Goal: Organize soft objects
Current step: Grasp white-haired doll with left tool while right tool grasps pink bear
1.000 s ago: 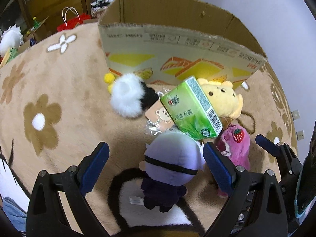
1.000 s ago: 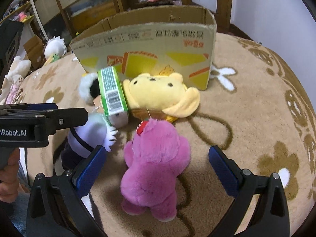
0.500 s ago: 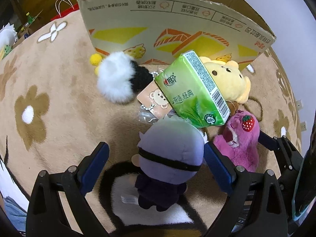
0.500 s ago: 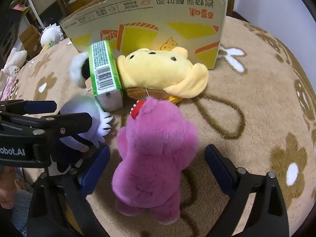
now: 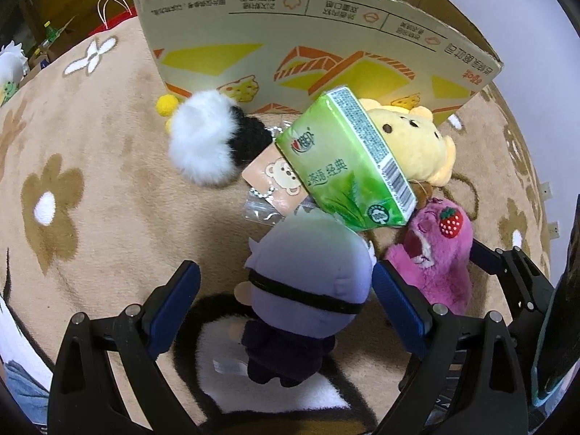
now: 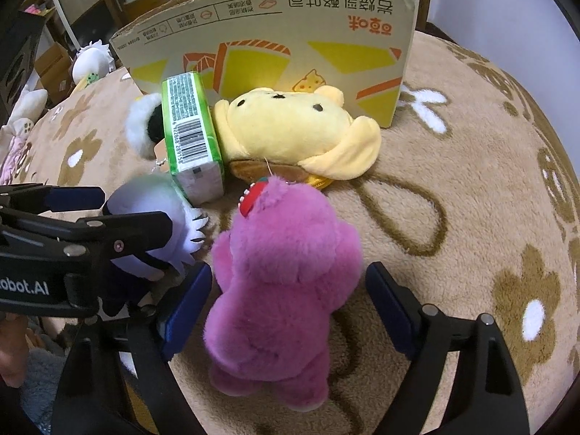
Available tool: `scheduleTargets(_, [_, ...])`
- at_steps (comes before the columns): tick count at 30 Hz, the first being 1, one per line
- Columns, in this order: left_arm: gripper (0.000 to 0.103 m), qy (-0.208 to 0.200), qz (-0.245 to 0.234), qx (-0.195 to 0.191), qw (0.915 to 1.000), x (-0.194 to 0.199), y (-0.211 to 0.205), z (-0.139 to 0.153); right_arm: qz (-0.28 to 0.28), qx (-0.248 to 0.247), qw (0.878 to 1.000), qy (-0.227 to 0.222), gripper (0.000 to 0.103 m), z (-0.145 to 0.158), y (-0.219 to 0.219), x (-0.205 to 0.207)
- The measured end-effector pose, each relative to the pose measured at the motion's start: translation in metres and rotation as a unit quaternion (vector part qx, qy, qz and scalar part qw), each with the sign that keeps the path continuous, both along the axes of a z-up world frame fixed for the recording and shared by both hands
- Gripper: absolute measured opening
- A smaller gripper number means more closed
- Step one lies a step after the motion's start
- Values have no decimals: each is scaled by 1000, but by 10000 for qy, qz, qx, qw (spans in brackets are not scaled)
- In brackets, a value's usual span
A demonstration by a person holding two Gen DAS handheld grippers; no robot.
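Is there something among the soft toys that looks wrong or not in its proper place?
Yes. A green tissue pack lies tilted in the pile, leaning on the yellow plush and over a bear tag. It is a wrapped packet, not a toy, and it sits askew rather than flat on the rug.

The right gripper (image 6: 288,304) points down over the purple plush bear (image 6: 282,282), its jaws having just been closing; the left pad seems to touch the fur, though the fisheye makes that hard to judge, and the right pad stands clear. At eleven o'clock from the bear leans a green tissue pack (image 6: 192,137), with a yellow plush (image 6: 297,130) at twelve. The left gripper (image 6: 119,214) straddles a pale lilac doll (image 6: 156,214) at nine o'clock. A cardboard box (image 6: 275,36) stands behind on the tan flowered blanket (image 6: 471,188).
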State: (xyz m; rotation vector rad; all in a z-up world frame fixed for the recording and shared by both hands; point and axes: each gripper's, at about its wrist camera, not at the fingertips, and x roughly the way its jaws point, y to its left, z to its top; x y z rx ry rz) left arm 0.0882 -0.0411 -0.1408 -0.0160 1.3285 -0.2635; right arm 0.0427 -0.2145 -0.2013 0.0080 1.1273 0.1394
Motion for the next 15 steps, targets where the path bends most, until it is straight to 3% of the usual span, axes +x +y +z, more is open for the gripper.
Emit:
scheduleTargets(8, [94, 62, -173, 170, 9997, -3, -13, -6, -4, -60, 10000, 4, 84, 0, -1, 0])
scheduleTargets(10, [81, 215, -203, 136, 9995, -2, -14, -12, 13, -77, 10000, -2, 81, 0, 0, -1])
scheduleTargets(12, [76, 322, -238, 43, 9992, -4, -18, -15, 67, -76, 9999, -14, 73, 1, 2, -3])
scheduleTargets(15, [67, 240, -357, 96, 9990, -8, -24, -14, 138, -163, 9998, -39, 70, 2, 5, -5])
